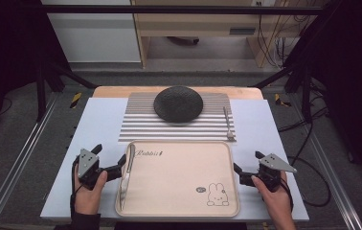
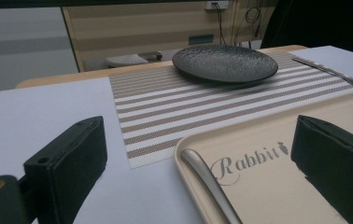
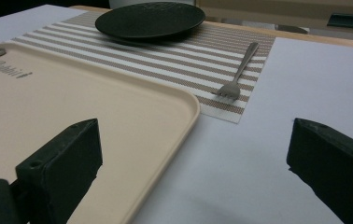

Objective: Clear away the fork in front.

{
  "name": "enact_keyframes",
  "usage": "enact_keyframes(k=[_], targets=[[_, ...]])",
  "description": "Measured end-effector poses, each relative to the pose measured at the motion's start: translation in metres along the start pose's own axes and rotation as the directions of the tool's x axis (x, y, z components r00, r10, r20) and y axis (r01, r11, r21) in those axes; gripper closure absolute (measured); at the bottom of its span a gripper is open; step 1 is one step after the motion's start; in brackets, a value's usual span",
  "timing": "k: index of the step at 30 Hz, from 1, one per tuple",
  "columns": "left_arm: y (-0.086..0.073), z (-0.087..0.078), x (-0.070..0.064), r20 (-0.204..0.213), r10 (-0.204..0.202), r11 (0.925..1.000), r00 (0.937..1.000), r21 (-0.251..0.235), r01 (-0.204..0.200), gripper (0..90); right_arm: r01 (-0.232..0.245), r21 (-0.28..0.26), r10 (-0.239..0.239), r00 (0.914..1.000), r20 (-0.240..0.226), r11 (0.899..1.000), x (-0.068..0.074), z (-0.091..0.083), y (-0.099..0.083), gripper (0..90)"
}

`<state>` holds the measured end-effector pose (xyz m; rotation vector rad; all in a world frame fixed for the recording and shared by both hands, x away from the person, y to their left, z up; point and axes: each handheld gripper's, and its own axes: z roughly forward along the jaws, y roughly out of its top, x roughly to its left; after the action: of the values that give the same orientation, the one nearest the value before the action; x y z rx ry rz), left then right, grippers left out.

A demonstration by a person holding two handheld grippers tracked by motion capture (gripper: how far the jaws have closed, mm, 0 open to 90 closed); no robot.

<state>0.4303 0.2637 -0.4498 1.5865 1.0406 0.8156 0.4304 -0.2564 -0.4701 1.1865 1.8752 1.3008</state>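
White tabletop [image 1: 97,124] across frame centre. Beige tray [image 1: 179,182] lower centre, w/ knife [image 1: 126,175] lying along its left edge. Striped mat [image 1: 141,122] above tray, black plate [image 1: 178,103] upper centre, fork [image 1: 227,123] at mat's right. Left gripper [image 1: 109,160] lower left, fingers open astride tray's left rim & knife. Right gripper [image 1: 247,165] lower right, fingers open, astride tray's right rim.

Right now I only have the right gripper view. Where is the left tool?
Observer: The left tool is open at the left rim of the tray, next to the knife.
Operator: How does the knife lie?
Observer: It lies inside the tray along its left side, with the handle towards the placemat and the blade towards the near edge.
Operator: Anything in the tray's near right corner?
Observer: A printed rabbit, with no loose item on it.
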Motion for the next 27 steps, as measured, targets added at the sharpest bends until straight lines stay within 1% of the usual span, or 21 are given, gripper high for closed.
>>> enact_keyframes(k=[2, 4, 5, 7, 8, 9, 10, 15, 19, 20, 21, 23, 24, 25, 26, 27], targets=[[0.0, -0.001, 0.003, -0.002, -0.015, 0.9999, 0.9999, -0.004, 0.015, 3.5, 0.007, 0.003, -0.007, 1.0, 0.004, 1.0, 0.0, 0.001, 0.005, 4.3], [-0.001, -0.001, 0.005, -0.008, -0.03, 0.9996, 0.9995, -0.004, 0.03, 3.5, -0.005, -0.004, 0.005, 1.0, -0.001, 1.0, -0.001, 0.005, 0.016, 5.2], [-0.001, -0.001, 0.006, -0.008, -0.035, 0.9994, 0.9994, -0.004, 0.035, 3.5, -0.005, -0.004, 0.005, 1.0, -0.001, 1.0, -0.001, 0.005, 0.016, 5.2], [-0.002, -0.002, 0.008, -0.012, -0.041, 0.9991, 0.9991, -0.008, 0.04, 3.5, -0.001, 0.0, 0.001, 1.0, -0.004, 1.0, -0.002, 0.008, 0.025, 5.4], [-0.002, -0.002, 0.009, -0.014, -0.042, 0.9991, 0.999, -0.01, 0.042, 3.5, 0.008, 0.002, -0.008, 0.9999, -0.009, 1.0, -0.002, 0.01, 0.03, 5.4], [-0.002, -0.003, 0.009, -0.017, -0.045, 0.9989, 0.9989, -0.013, 0.044, 3.5, 0.021, 0.011, -0.021, 0.9997, -0.009, 1.0, -0.002, 0.014, 0.042, 5.6], [-0.002, -0.003, 0.01, -0.017, -0.046, 0.9988, 0.9988, -0.016, 0.046, 3.5, 0.021, 0.011, -0.021, 0.9997, -0.009, 1.0, -0.002, 0.014, 0.042, 5.6], [-0.002, -0.002, 0.011, -0.018, -0.046, 0.9989, 0.9988, -0.011, 0.046, 3.3, 0.038, 0.03, -0.037, 0.9988, -0.033, 0.999, -0.004, 0.027, 0.076, 6.1], [-0.003, -0.003, 0.012, -0.02, -0.049, 0.9986, 0.9986, -0.02, 0.048, 2.5, 0.044, 0.049, -0.042, 0.9979, -0.05, 0.998, -0.006, 0.04, 0.101, 7.0], [-0.003, -0.003, 0.012, -0.02, -0.05, 0.9986, 0.9986, -0.02, 0.049, 2.4, 0.055, 0.068, -0.052, 0.9973, -0.052, 0.996, -0.008, 0.048, 0.11, 7.4], [-0.003, -0.003, 0.013, -0.021, -0.051, 0.9986, 0.9985, -0.017, 0.051, 2.4, 0.055, 0.068, -0.052, 0.9973, -0.052, 0.996, -0.008, 0.048, 0.11, 7.4], [-0.003, -0.003, 0.013, -0.024, -0.053, 0.9984, 0.9983, -0.018, 0.053, 2.5, 0.055, 0.081, -0.051, 0.9974, -0.051, 0.995, -0.01, 0.057, 0.118, 8.0], [-0.003, -0.003, 0.013, -0.024, -0.054, 0.9984, 0.9983, -0.019, 0.053, 2.4, 0.046, 0.092, -0.041, 0.9977, -0.054, 0.995, -0.012, 0.066, 0.124, 9.7], [-0.003, -0.003, 0.013, -0.023, -0.053, 0.9984, 0.9983, -0.02, 0.053, 2.4, 0.046, 0.092, -0.041, 0.9977, -0.054, 0.995, -0.012, 0.066, 0.124, 9.7], [-0.003, -0.003, 0.013, -0.023, -0.052, 0.9985, 0.9984, -0.019, 0.052, 2.4, 0.043, 0.102, -0.037, 0.9977, -0.057, 0.994, -0.014, 0.07, 0.127, 11.0], [-0.003, -0.002, 0.013, -0.024, -0.051, 0.9986, 0.9984, -0.017, 0.051, 2.1, 0.033, 0.127, -0.026, 0.9981, -0.057, 0.991, -0.016, 0.08, 0.131, 11.6]])
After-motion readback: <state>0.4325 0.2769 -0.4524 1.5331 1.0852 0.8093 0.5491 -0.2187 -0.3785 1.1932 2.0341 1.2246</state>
